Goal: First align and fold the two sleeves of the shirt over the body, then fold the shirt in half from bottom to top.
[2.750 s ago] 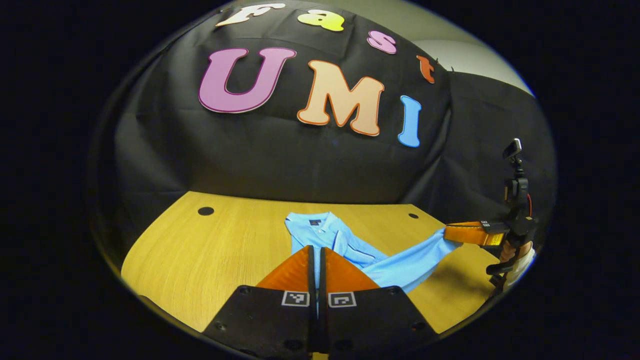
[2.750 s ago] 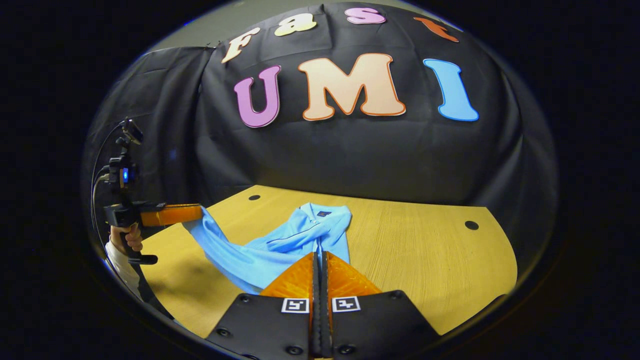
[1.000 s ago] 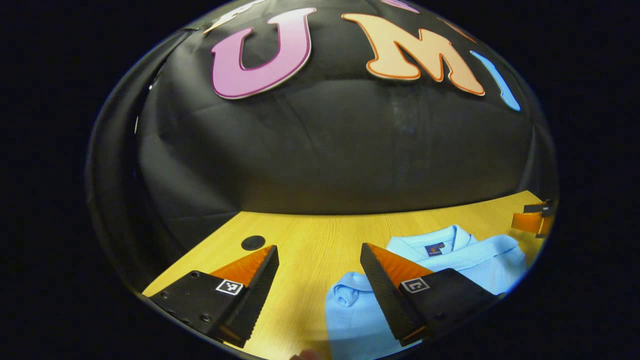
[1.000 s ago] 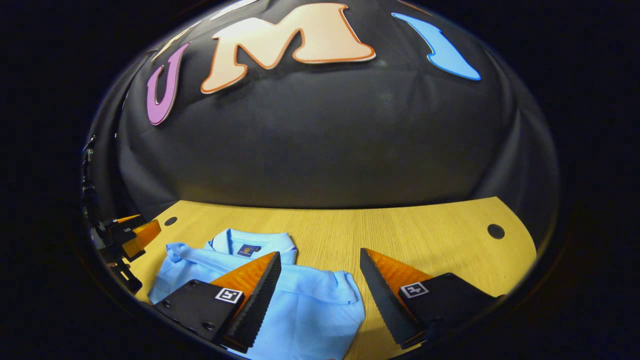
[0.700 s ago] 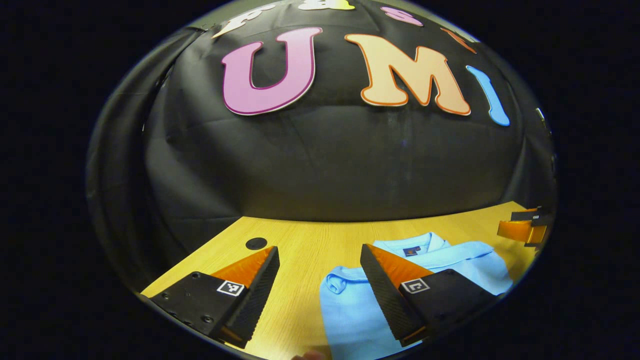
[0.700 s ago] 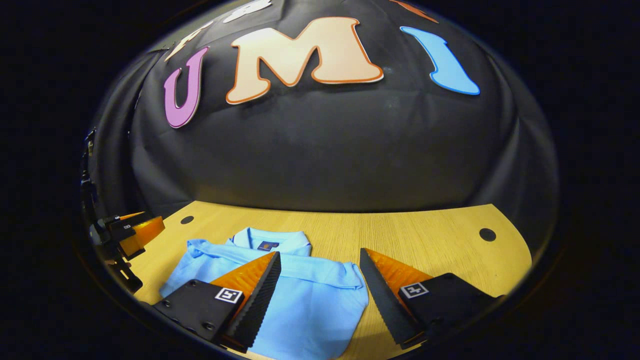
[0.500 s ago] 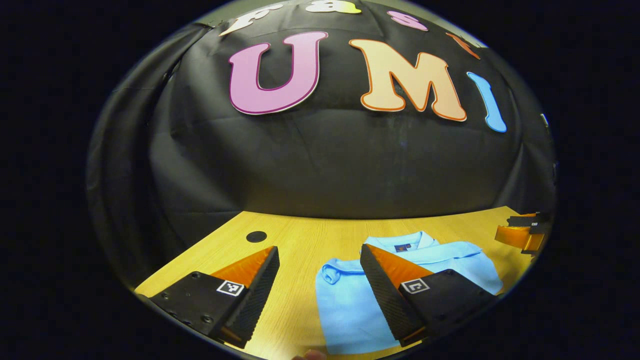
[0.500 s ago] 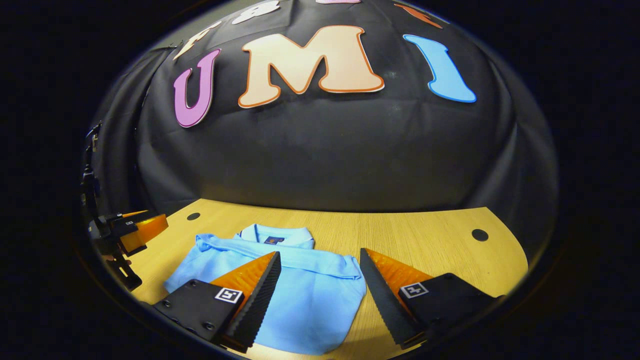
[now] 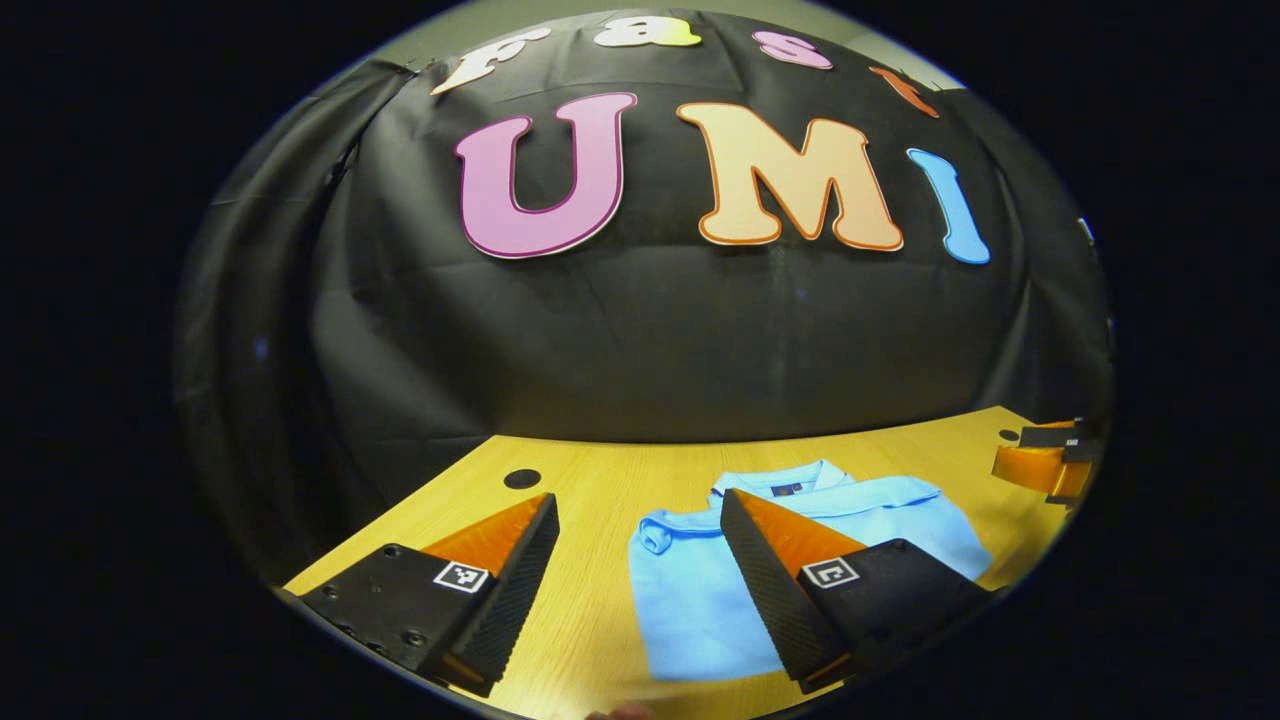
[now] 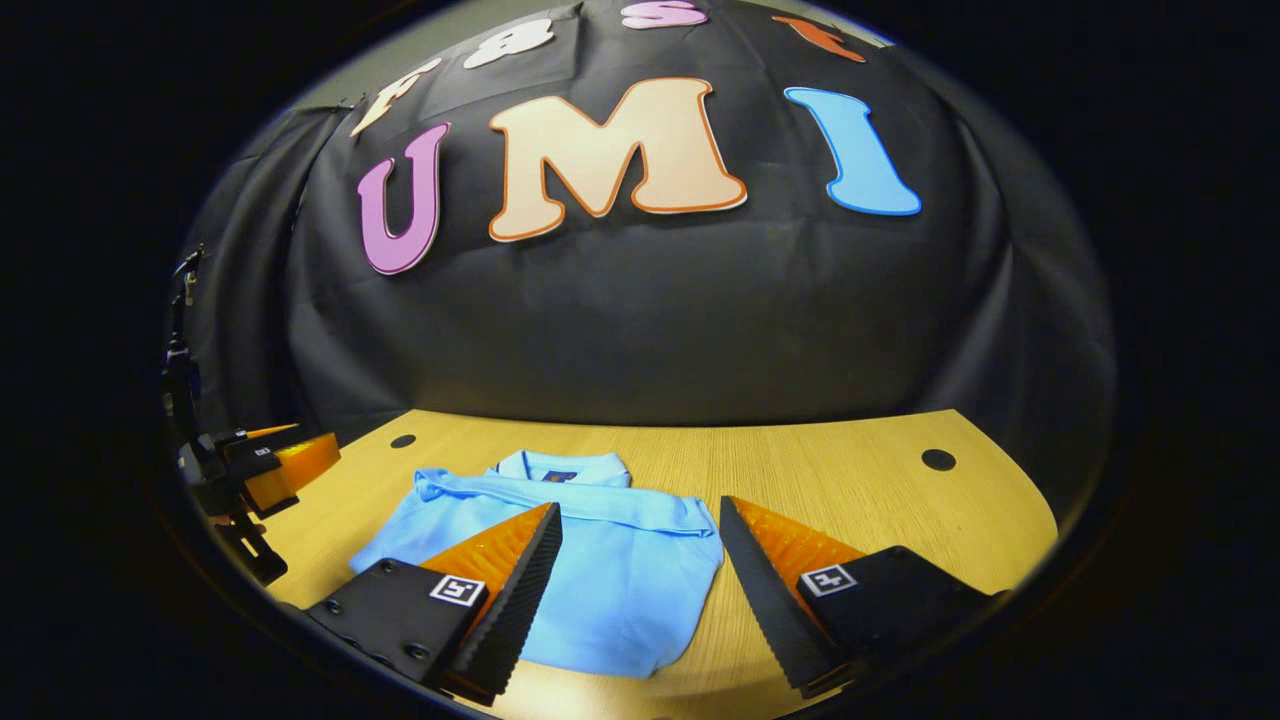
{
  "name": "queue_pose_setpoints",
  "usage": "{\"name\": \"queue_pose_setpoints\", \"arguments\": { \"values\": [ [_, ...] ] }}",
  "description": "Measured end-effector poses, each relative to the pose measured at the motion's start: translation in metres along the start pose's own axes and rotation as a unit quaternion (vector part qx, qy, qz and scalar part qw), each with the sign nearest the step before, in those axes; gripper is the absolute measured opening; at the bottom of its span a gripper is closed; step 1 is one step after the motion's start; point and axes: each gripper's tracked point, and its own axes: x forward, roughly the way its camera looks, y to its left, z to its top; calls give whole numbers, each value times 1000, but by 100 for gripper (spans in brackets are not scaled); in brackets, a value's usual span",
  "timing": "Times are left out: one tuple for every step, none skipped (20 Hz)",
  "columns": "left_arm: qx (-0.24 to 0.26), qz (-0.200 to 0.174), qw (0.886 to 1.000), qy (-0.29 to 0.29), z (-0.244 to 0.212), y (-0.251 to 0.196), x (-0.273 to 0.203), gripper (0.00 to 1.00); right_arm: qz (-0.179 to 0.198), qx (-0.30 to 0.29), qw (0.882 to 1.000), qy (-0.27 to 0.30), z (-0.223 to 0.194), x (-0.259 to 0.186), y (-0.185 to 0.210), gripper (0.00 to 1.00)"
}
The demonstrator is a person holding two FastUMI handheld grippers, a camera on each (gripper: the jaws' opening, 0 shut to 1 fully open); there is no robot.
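Shirt: the light-blue shirt (image 10: 610,570) lies flat on the wooden table (image 10: 850,470), a compact folded packet with its collar (image 10: 560,465) on the side nearest the booth wall; the sleeves look laid across the body, just below the collar.

Left gripper: your left gripper (image 9: 640,545) has its jaws wide apart, gripping nothing; one finger stands over the shirt's near left part, the other over bare table beside the shirt.

Right gripper: your right gripper (image 10: 640,550) is likewise spread and empty – one finger above the shirt's near edge, the other over table just beside the shirt.

Cross-check: in the right gripper view the left gripper (image 10: 290,462) shows off the shirt's far-left corner; in the left gripper view the right gripper (image 9: 1045,468) sits beyond the shirt's right shoulder.

Stage: judged from how the shirt lies, both folds look done, and you appear clear of the cloth.

Risk, snagging: a finger sweeping low across the shirt could catch the top layer and drag the fold open – keep your tips above the cloth.

Risk, sleeve: the rolled cuff (image 9: 655,535) at the shirt's left shoulder looks loose; a brush there could pull the sleeve off the body.

Risk, shifting: a nudge at the near edge could slide the whole packet askew on the smooth table.
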Motion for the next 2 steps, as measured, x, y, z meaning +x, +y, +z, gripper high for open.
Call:
{"name": "queue_pose_setpoints", "arguments": {
  "values": [
    [1, 1, 1000, -3, 1, -1, -5, 97, 2, 1, 1000, -2, 0, -5, 0, 98],
    [-3, -3, 1000, -4, 2, -4, -7, 97, 1, 1, 1000, -3, -1, -7, -2, 99]
  ]
}}
